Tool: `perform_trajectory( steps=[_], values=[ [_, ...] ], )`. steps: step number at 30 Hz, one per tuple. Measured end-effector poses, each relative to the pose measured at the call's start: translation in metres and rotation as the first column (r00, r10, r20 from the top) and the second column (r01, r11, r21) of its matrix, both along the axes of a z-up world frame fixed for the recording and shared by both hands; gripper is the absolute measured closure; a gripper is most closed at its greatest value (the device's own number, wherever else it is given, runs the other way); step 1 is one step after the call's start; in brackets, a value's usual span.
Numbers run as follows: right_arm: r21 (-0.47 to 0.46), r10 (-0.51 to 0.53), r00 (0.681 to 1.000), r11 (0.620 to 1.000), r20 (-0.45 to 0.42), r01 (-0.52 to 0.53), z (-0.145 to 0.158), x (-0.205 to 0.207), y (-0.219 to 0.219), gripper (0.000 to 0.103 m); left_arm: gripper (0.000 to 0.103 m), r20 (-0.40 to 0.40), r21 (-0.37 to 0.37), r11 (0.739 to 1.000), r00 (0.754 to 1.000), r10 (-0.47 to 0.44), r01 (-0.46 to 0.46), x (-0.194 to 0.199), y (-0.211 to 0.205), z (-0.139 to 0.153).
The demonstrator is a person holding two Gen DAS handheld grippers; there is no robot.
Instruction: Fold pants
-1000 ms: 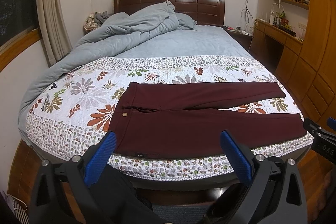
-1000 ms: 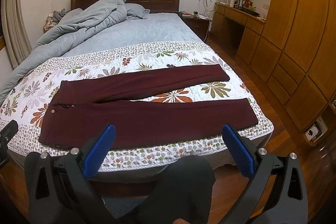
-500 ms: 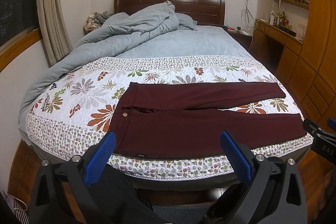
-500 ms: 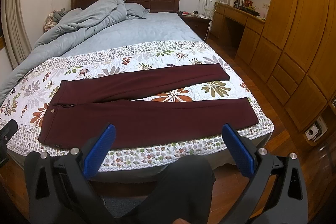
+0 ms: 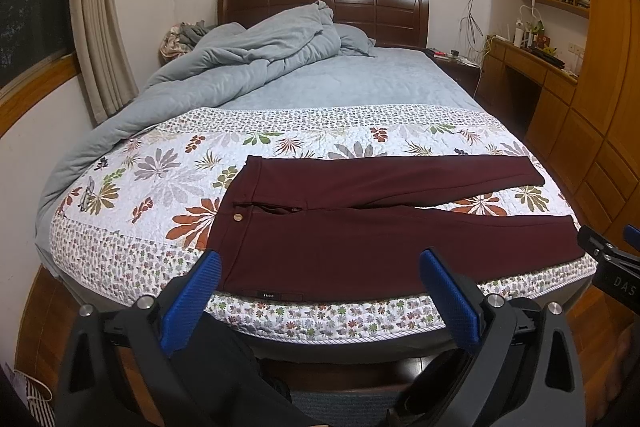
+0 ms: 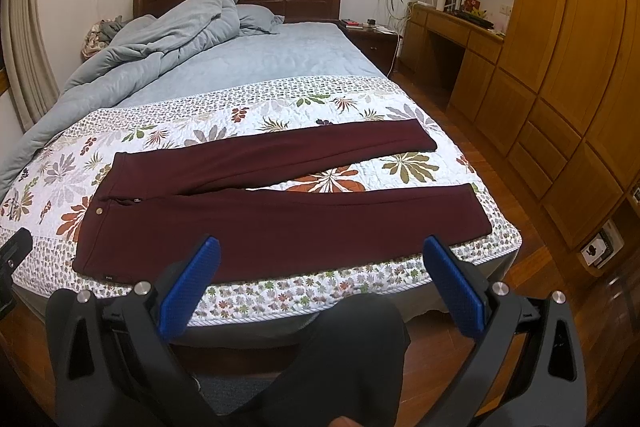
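Holding both tongs spread and empty, left (image 5: 320,301) and right (image 6: 322,285), we see pants (image 5: 360,227) flat just ahead.

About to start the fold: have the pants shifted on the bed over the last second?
No. The maroon pants lie flat, legs spread, in the same place against the quilt's leaf prints.

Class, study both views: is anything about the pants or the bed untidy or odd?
The maroon pants lie flat on the floral quilt, legs splayed apart rather than stacked. Behind them, the grey-blue duvet is heaped in a rumpled pile toward the headboard. Nothing looks spilled or damaged.
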State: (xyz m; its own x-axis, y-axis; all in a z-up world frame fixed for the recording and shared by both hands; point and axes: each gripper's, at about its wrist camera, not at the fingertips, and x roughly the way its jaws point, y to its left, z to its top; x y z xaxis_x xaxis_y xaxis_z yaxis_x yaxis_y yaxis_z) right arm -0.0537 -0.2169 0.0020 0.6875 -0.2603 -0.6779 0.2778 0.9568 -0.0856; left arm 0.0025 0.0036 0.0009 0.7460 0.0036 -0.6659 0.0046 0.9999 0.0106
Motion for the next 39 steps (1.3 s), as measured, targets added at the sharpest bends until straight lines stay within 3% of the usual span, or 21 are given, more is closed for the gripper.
perform_trajectory(
  steps=[25,27,28,29,31,32,33,35,37,39],
  values=[
    [0.004,-0.004,1.000,1.000,-0.013,0.004,-0.011,0.003,-0.005,0.002,0.004,-0.012,0.013,1.000,1.000,-0.002,0.003,0.004,-0.003,-0.015],
    [0.007,0.016,0.995,1.000,0.095,-0.017,-0.004,-0.006,-0.006,0.002,0.004,-0.012,0.020,0.999,0.999,-0.031,0.031,0.012,-0.003,-0.026],
    [-0.002,0.018,0.986,1.000,0.165,-0.018,0.003,-0.011,-0.007,0.002,0.004,-0.061,0.019,0.997,0.995,-0.076,0.077,0.023,-0.002,-0.040],
    [-0.034,0.039,0.937,0.999,0.346,-0.029,0.008,-0.028,-0.010,0.002,0.004,-0.166,0.013,0.989,0.976,-0.142,0.146,0.036,0.000,-0.059],
    [-0.079,0.121,0.863,0.992,0.490,-0.094,0.003,-0.039,-0.014,0.002,0.017,-0.282,-0.039,0.971,0.930,-0.237,0.236,0.054,0.011,-0.084],
    [-0.110,0.137,0.868,0.989,0.477,-0.096,-0.001,-0.034,-0.015,0.002,0.018,-0.302,-0.064,0.967,0.919,-0.254,0.246,0.061,0.022,-0.090],
    [-0.134,0.139,0.913,0.987,0.383,-0.094,-0.011,-0.017,-0.017,0.002,0.011,-0.301,-0.096,0.965,0.917,-0.261,0.243,0.068,0.036,-0.092],
    [-0.080,0.169,0.950,0.985,0.263,-0.153,-0.034,0.007,-0.028,0.002,0.003,-0.251,-0.167,0.967,0.940,-0.230,0.192,0.086,0.082,-0.089],
    [-0.022,0.162,0.959,0.987,0.231,-0.161,-0.050,0.016,-0.037,0.002,0.004,-0.217,-0.220,0.974,0.970,-0.109,0.060,0.108,0.134,-0.092],
    [0.009,0.167,0.965,0.985,0.204,-0.172,-0.068,0.024,-0.043,0.002,0.004,-0.227,-0.282,0.959,0.973,-0.029,-0.037,0.128,0.175,-0.105]
  ],
)
